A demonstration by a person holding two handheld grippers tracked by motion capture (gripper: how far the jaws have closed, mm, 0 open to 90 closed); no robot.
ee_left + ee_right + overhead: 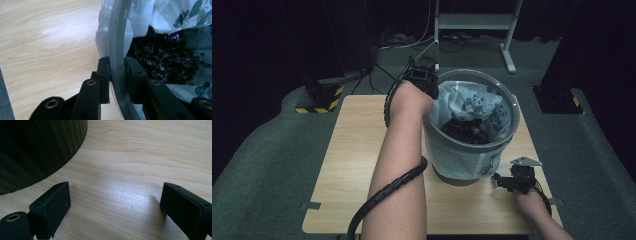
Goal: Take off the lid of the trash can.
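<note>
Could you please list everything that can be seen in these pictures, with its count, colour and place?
Round grey plastic waste bin: one, grey, on the far right part of the table.
White plastic liner bag with panda print: one, white with dark print, inside the bin and folded over its rim.
Crumpled black plastic waste: one heap, black, at the bottom of the liner.
Light wooden table: one, pale wood, centre.
Grey metal stand: one, light grey, on the floor behind the table.
Left hand-held gripper: one, black, jaws on either side of the bin's rim.
Right hand-held gripper: one, black, open over the table by the bin's base.
</note>
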